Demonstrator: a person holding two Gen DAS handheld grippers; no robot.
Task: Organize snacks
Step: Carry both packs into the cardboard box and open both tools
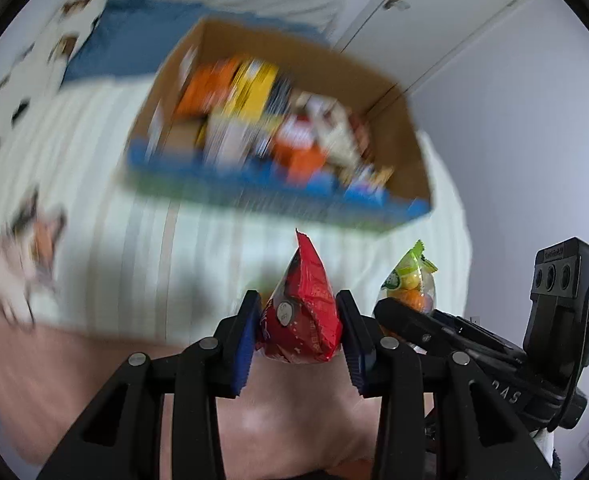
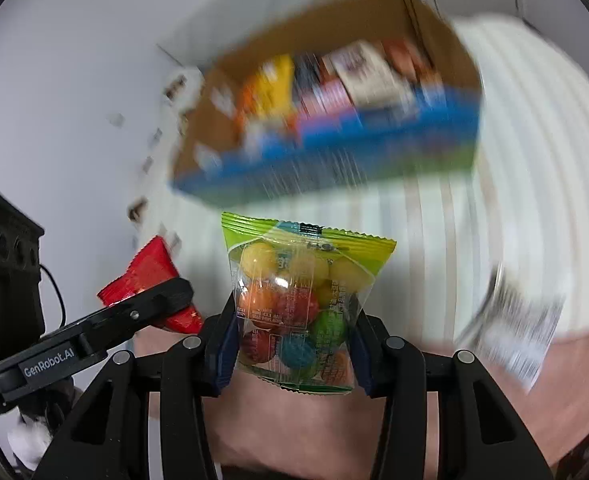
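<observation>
Now both tongs are clenched on snack packets in front of the cardboard box.

Left tongs (image 1: 300, 330) pinch a red packet (image 1: 304, 312) between their blue pads; right tongs (image 2: 292, 342) grip a clear, green-topped bag of coloured candy balls (image 2: 294, 304) by its sides. Both packets are held clear of the bed, side by side and close together. Beyond them an open cardboard box (image 1: 406, 152), blurred, sits on the pale striped bedcover (image 1: 106, 208), filled with assorted snack packs (image 1: 254, 116) packed together.
</observation>
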